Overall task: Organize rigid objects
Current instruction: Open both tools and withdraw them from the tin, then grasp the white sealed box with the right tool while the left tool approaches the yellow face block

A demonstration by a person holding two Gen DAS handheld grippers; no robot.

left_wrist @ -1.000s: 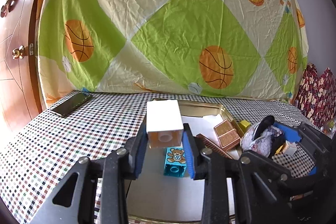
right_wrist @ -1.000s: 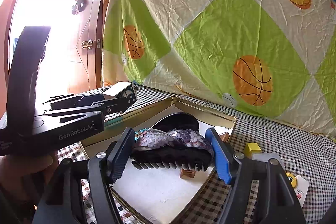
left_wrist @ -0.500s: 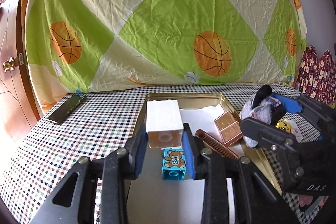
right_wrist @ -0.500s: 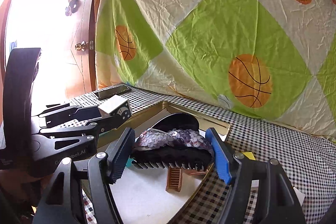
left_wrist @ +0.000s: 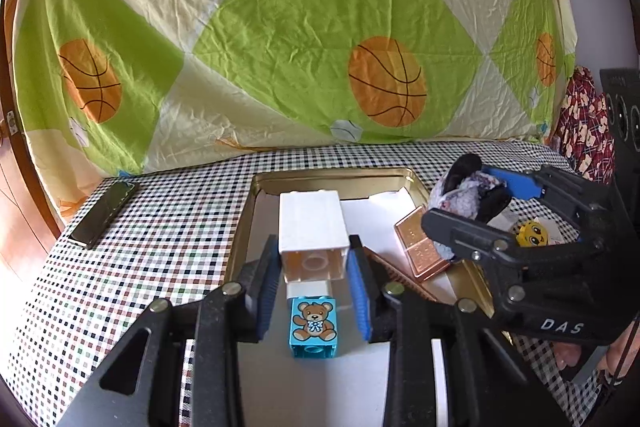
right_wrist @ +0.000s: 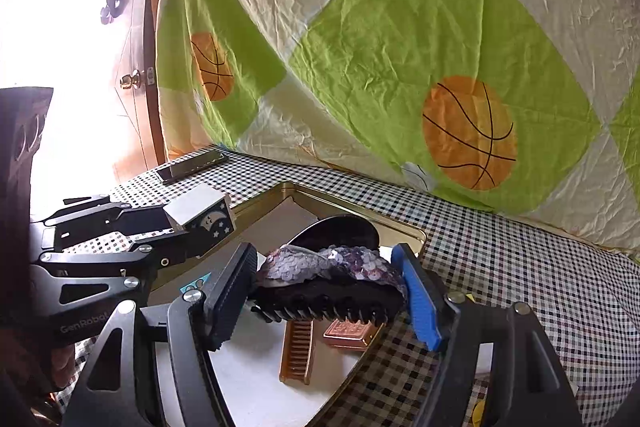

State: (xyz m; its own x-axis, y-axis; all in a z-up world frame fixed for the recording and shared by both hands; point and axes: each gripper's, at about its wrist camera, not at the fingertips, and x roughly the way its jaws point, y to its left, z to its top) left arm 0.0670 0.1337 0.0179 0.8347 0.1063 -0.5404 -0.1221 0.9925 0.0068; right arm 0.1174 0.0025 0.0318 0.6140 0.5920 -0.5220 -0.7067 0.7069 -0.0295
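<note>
My left gripper (left_wrist: 314, 267) is shut on a white toy block (left_wrist: 312, 231) and holds it above the gold tray (left_wrist: 320, 177). A blue teddy-bear block (left_wrist: 313, 327) stands on the tray's white liner right below it. My right gripper (right_wrist: 330, 287) is shut on a sequined purple and black hair claw clip (right_wrist: 332, 279) over the tray's right side (right_wrist: 400, 227). The right gripper also shows in the left wrist view (left_wrist: 480, 203) with the clip (left_wrist: 468, 195). The left gripper shows in the right wrist view (right_wrist: 200, 219).
In the tray lie a copper-coloured comb (right_wrist: 298, 351) and a copper-coloured bar (left_wrist: 420, 245). A yellow face toy (left_wrist: 530, 233) sits on the checked cloth right of the tray. A dark phone (left_wrist: 105, 213) lies at the far left. A basketball-print sheet hangs behind.
The left gripper has risen with the white block, so the bear block sits lower in view. The right gripper with the clip has moved left over the tray's right edge.
</note>
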